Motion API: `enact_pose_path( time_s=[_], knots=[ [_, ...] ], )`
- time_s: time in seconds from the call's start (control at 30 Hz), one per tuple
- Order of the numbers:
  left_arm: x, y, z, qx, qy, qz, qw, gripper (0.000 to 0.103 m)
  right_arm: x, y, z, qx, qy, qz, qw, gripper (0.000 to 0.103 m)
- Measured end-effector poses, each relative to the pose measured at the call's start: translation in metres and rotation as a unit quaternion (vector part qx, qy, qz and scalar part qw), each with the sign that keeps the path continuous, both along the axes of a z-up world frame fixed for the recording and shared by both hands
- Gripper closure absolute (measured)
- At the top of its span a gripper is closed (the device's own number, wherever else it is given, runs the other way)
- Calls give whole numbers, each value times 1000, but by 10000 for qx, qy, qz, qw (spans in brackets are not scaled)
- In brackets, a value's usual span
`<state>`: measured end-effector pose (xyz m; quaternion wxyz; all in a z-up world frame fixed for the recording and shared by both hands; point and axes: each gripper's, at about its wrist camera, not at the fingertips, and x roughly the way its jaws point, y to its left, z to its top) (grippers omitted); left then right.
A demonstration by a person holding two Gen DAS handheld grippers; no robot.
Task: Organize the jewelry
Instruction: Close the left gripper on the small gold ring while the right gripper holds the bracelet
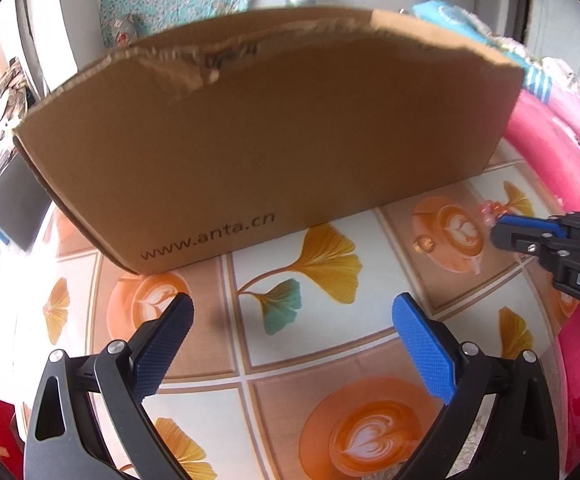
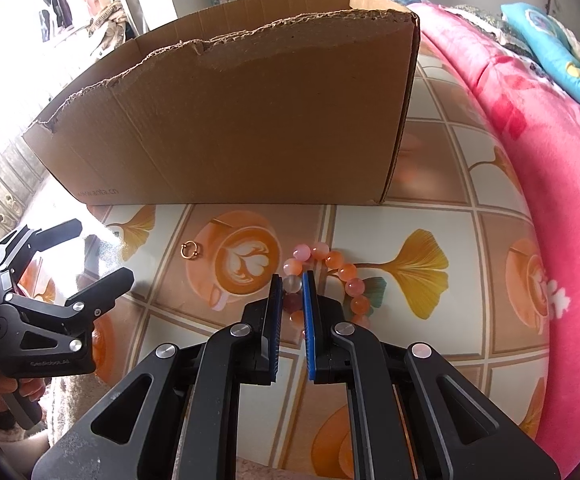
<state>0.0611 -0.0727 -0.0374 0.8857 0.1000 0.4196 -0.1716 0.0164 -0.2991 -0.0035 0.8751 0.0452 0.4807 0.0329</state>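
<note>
Bracelet (image 2: 340, 276) beads sit pinched between the right gripper's (image 2: 292, 280) jaws.

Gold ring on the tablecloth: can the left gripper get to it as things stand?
Probably yes. The gold ring lies alone on bare tablecloth, just in front of the cardboard box. The left gripper is open and empty beside it. The right gripper, shut on the bead bracelet, sits clear of that path.

In the right wrist view the cardboard box (image 2: 249, 120) stands on the table (image 2: 430, 216), filling the upper centre. The bead bracelet (image 2: 330, 272) lies on the table below it, centre frame; the small ring (image 2: 189, 249) lies to its left. A blanket (image 2: 550, 152) runs down the right edge.
</note>
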Motion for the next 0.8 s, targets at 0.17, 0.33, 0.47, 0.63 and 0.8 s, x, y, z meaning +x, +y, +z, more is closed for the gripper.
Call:
enact_pose_path(
  time_s=[0.17,0.33,0.47,0.63,0.8],
  knots=[
    [-6,0,11,-869,-77,-478,9950,21,-5,-9,-4,229,-95,-37,9997,95],
    [-2,-22,13,-1000,-73,-891,9910,46,-9,-19,-7,422,-171,-57,9989,95],
    [2,-50,8,-789,-87,-1054,9913,66,-12,-25,-8,485,-190,-19,9986,95],
    [3,-61,-1,-413,-48,-1083,9933,82,-15,-31,-9,594,-215,6,9980,95],
    [1,-68,-3,-178,-123,-1104,9937,83,-18,-30,-7,623,-228,10,9978,95]
  ],
)
